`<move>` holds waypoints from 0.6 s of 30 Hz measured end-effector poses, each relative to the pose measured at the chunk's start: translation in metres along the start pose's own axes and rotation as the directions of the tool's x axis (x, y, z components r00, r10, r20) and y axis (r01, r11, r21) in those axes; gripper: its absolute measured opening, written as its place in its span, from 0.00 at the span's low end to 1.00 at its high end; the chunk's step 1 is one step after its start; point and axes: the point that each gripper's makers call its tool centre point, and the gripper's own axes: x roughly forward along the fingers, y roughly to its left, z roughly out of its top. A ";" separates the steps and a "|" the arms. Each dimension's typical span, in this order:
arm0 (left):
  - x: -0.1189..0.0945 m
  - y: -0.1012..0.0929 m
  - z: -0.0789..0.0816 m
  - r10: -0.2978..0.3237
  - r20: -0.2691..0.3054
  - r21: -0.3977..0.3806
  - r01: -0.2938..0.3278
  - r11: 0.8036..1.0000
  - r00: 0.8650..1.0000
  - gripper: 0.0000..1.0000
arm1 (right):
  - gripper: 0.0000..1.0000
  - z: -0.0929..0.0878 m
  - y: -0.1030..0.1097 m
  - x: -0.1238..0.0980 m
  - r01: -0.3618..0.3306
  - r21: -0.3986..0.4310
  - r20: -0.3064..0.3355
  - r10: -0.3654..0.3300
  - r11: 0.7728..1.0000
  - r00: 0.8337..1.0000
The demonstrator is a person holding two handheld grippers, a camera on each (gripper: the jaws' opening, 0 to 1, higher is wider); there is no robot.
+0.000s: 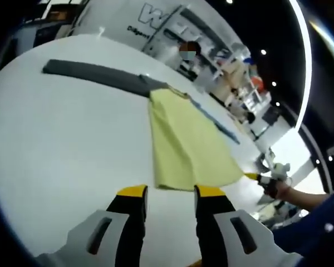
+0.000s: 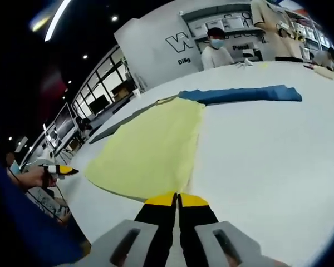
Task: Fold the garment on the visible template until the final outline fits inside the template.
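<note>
Here, left claw (image 1: 171, 192) released above white table (image 1: 55, 144), right claw (image 2: 177, 198) clenched at yellow garment (image 2: 150, 150) edge

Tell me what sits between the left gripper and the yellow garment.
Nothing visible: bare white table lies between the open left gripper and the yellow garment hem just ahead of its tips.

Soft matt yellow cloth garment (image 1: 186, 142), lightly creased, smooth white bench (image 1: 55, 144) with a faint sheen, dark blue template (image 2: 242, 94) strip of flat matt cloth-like material, left claw (image 1: 170, 193) of smooth black-and-yellow plastic
</note>
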 end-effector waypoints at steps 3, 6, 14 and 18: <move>0.012 0.000 0.000 -0.001 -0.024 0.018 0.002 1.000 1.000 0.28 | 0.00 0.001 0.001 0.000 -0.001 0.005 0.003 0.001 1.000 1.000; 0.032 0.002 -0.002 0.005 -0.048 0.031 -0.004 1.000 0.999 0.28 | 0.00 0.002 0.003 -0.001 -0.003 0.004 0.004 0.003 1.000 1.000; 0.045 0.010 -0.004 0.061 -0.071 0.027 -0.059 0.998 0.996 0.08 | 0.00 0.003 0.001 -0.002 0.000 0.018 0.006 0.000 1.000 1.000; 0.042 0.015 -0.005 0.077 -0.059 0.022 -0.076 0.997 0.995 0.03 | 0.00 0.002 0.002 -0.004 -0.002 0.040 0.015 0.001 0.999 1.000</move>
